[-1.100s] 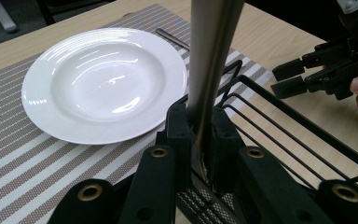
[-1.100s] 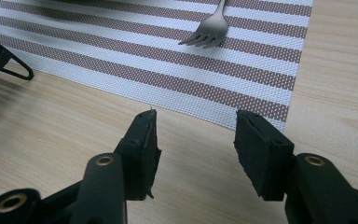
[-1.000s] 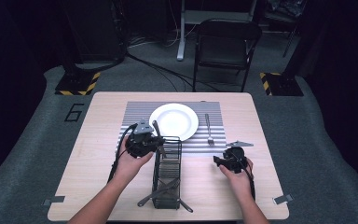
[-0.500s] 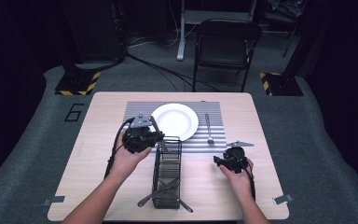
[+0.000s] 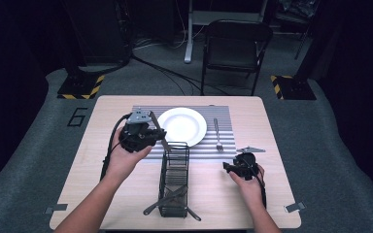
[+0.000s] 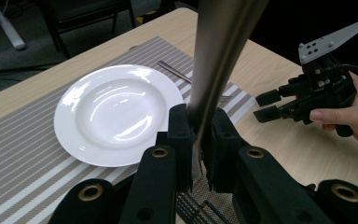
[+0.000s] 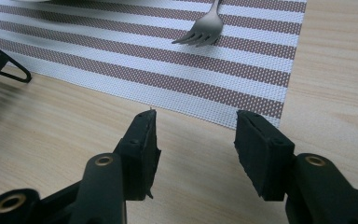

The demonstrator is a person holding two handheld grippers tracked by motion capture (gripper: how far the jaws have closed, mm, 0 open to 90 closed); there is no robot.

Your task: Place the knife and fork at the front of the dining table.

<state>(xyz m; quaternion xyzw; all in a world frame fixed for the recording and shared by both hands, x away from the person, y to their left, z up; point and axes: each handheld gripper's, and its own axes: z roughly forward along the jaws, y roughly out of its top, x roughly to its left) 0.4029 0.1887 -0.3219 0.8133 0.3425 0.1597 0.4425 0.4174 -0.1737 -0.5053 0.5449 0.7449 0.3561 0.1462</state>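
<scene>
My left gripper (image 5: 151,134) hovers over the near left rim of the white plate (image 5: 182,126), above the far end of the black wire cutlery basket (image 5: 175,179). Its jaws are shut on a metal utensil (image 6: 219,56), whose shiny shaft rises from between the pads in the left gripper view (image 6: 198,126). The plate (image 6: 116,112) lies on a striped placemat (image 5: 223,145). A fork (image 5: 217,133) rests right of the plate. My right gripper (image 5: 230,167) sits low over the bare wood near the mat's corner, open and holding nothing (image 7: 196,135), with the fork's tines (image 7: 205,28) ahead.
More cutlery (image 5: 155,206) pokes out of the basket's near end. A black folding chair (image 5: 235,46) stands behind the table. The right gripper (image 6: 265,105) in a hand is seen across the mat from the left one.
The left hand has lifted with the utensil, rising from the basket's far end toward the plate's rim. The right hand has stayed put.
</scene>
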